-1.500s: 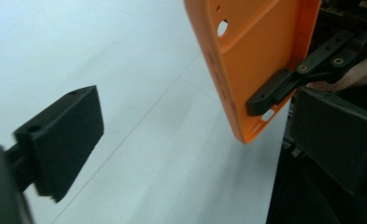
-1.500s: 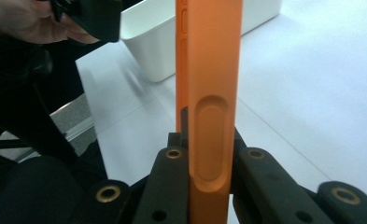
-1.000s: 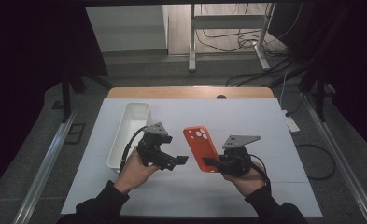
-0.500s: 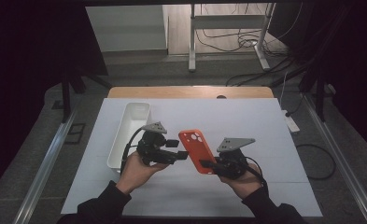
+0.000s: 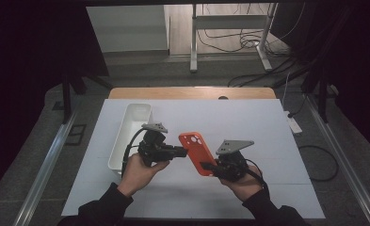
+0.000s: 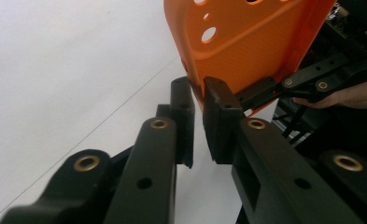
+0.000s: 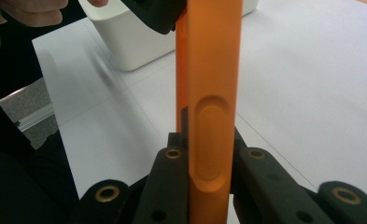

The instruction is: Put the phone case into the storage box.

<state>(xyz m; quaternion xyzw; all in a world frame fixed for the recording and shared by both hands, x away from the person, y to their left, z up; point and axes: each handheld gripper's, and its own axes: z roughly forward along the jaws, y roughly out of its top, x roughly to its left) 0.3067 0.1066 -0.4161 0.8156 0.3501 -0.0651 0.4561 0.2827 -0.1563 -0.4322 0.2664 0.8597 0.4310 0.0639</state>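
**Second grip lands on the orange phone case**

Closing in from the case's left, the left hand-held gripper [image 5: 181, 151] has just brought its jaws together on the near corner edge of the orange phone case [image 5: 197, 152]; a second ago they stood wide and apart from it. Seen from the left gripper view, the two pads sit on either side of the case's thin wall [image 6: 246, 51], so the case now looks pinched there (contact on the outer pad is hard to confirm). The right hand-held gripper [image 5: 210, 168] is clamped tight on the case's lower edge, and its own view shows the case's side [image 7: 212, 116] rising upright between the jaws.

With both ends gripped, the case hangs above the white surface [image 5: 248, 122], tilted, camera cut-outs toward the far end. It sits between the two grippers, right of the white bin [image 5: 132, 123] and apart from it. My reading: a handover or a two-handed flex is ready to begin
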